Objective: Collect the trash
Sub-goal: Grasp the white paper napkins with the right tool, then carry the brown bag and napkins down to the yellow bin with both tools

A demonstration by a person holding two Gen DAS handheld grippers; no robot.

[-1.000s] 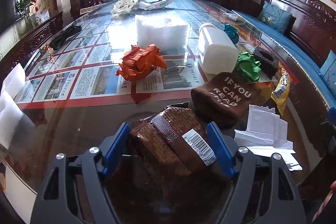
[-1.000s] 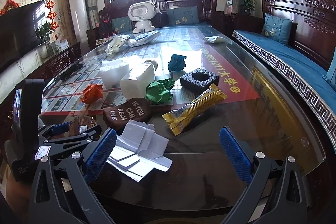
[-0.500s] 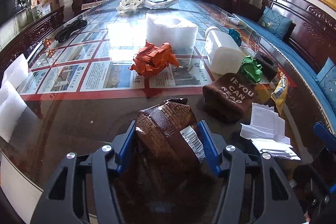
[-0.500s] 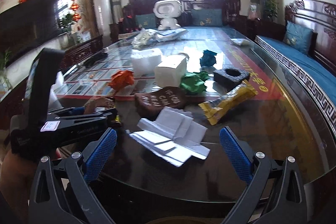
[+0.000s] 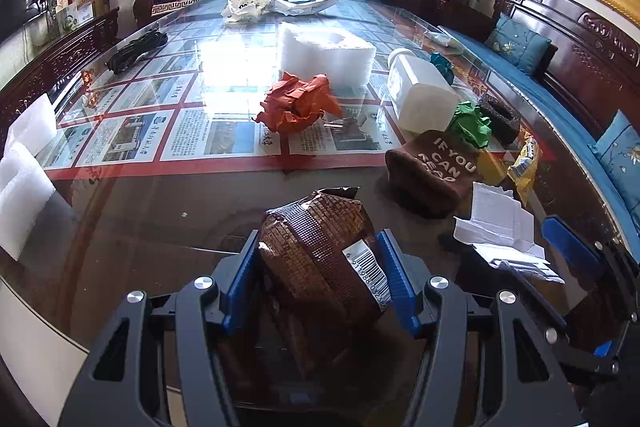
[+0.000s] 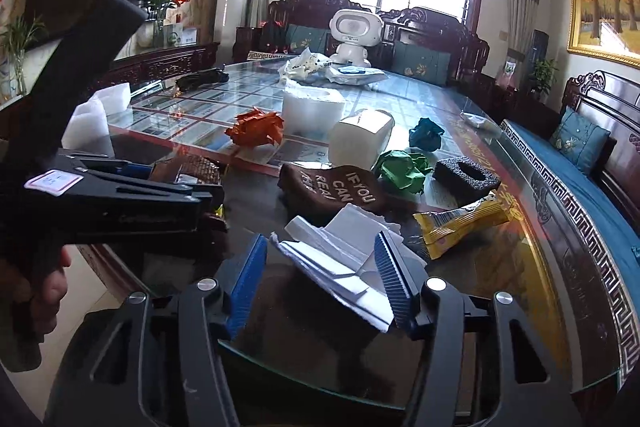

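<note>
A brown snack wrapper (image 5: 320,251) with a barcode sits between the blue pads of my left gripper (image 5: 318,247), which is shut on it just above the glass table (image 5: 160,219). In the right wrist view the same gripper shows at the left with the wrapper (image 6: 188,167) at its tip. My right gripper (image 6: 320,247) straddles a folded white paper (image 6: 340,255) near the table's front edge. Its jaws are closing, and the right pad is at the paper's edge while the left pad stands just clear. The paper (image 5: 500,227) looks flat, not squeezed.
Other litter lies further in: an orange paper ball (image 5: 296,103), a green paper ball (image 5: 472,123), a yellow wrapper (image 6: 460,223), a brown lettered cloth (image 5: 428,171), a white jug (image 5: 420,95), a white foam block (image 5: 328,55) and a black sponge (image 6: 466,175).
My right gripper has rolled and come in over the white paper, and its jaws have narrowed from wide apart. My left gripper tightened on the brown wrapper and has kept hold.
</note>
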